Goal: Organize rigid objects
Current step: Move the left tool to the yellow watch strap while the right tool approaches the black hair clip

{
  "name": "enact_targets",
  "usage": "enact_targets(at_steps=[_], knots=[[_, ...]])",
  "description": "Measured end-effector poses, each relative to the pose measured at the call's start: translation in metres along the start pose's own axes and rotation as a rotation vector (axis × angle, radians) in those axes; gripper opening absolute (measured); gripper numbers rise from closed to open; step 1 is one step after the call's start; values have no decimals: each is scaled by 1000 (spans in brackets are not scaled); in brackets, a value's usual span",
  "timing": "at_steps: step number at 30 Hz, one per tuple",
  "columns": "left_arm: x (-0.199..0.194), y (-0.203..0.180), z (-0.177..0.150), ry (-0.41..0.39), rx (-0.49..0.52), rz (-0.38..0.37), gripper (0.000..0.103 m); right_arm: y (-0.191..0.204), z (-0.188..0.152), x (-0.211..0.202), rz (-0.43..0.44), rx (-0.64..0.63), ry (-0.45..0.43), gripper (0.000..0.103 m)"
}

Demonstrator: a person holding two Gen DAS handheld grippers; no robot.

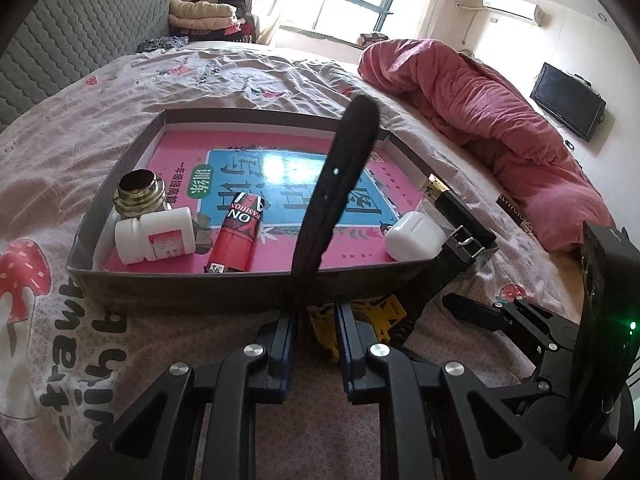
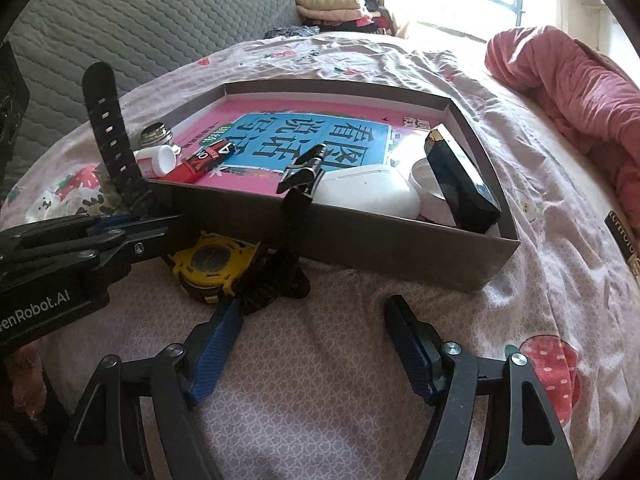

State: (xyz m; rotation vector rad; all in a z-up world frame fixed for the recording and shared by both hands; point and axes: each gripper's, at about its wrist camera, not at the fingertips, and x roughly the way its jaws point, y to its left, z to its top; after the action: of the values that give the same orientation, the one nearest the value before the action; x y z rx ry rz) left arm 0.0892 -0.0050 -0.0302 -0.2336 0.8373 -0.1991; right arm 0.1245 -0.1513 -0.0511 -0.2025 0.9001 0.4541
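Note:
A yellow-and-black wristwatch (image 2: 212, 260) lies on the bed just in front of a shallow grey box (image 2: 360, 236). My left gripper (image 1: 316, 320) is shut on the watch's holed strap (image 1: 340, 176), which stands up over the box edge (image 1: 200, 284); it also shows in the right wrist view (image 2: 112, 140). The buckle strap (image 2: 300, 176) leans on the box wall. My right gripper (image 2: 316, 320) is open and empty, just short of the watch. The box holds a white bottle (image 1: 156, 240), a red tube (image 1: 238, 236), a glass jar (image 1: 138, 194), a white case (image 2: 368, 196) and a black box (image 2: 460, 176).
A pink book (image 1: 280, 168) lines the box floor. A red quilt (image 1: 480, 92) is bunched on the right of the bed. A grey sofa (image 2: 140, 20) stands behind. A dark flat packet (image 2: 624, 240) lies on the sheet to the right of the box.

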Motion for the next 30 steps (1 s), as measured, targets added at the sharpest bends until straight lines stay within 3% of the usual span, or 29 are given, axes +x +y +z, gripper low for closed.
enact_targets(at_steps=[14,19,22,24,26,30], knots=[[2,10,2,23,-51,3,19,-19,5,-2,87,169,-22,74],[2,10,2,29,-49,9,19,-13,8,3,54,143,-21,74],[4,11,3,34,-55,8,19,-5,10,6,15,84,-11,69],[6,9,2,41,-51,8,19,-4,10,7,3,58,-3,59],[7,7,3,41,-42,-5,11,-6,11,7,9,50,4,54],[8,3,3,33,-14,-5,8,-15,11,5,39,76,4,45]])
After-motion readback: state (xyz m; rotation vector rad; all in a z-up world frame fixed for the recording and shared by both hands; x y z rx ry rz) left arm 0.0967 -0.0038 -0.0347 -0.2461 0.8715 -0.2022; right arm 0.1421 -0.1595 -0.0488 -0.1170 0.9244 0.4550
